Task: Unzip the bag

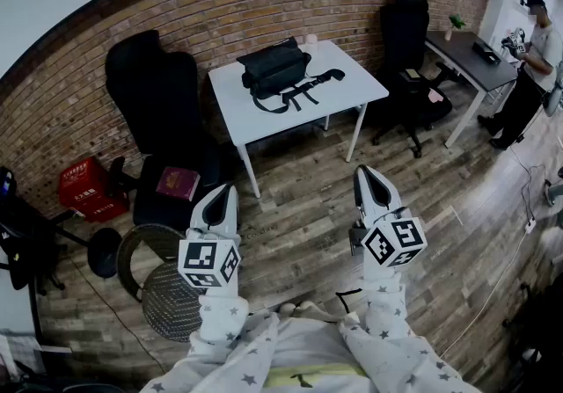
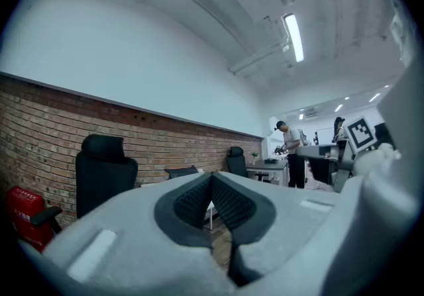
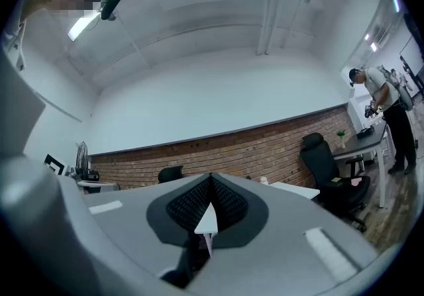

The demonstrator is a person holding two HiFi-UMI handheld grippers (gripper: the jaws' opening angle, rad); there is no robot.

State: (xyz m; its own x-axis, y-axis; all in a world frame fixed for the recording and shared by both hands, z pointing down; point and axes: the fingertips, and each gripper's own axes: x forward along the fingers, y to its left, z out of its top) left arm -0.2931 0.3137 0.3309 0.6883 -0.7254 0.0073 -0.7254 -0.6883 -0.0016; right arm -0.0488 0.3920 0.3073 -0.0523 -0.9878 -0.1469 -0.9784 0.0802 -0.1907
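Unzipping seemingly not yet begun: the bag [image 1: 277, 69] lay near the far edge of the white tabletop [image 1: 352, 88]
The left claw [image 1: 227, 192] and right claw [image 1: 364, 173] were both pressed together, empty, well apart from it

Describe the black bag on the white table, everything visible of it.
The bag is a black, boxy shoulder bag that looks like soft fabric. It lies flat on the rear left part of the white table, close to the brick wall. Its black strap spills loosely over the tabletop toward the front and right, with what look like buckles along it. From this distance the zip cannot be made out, so open or closed cannot be told. Only the table touches it.
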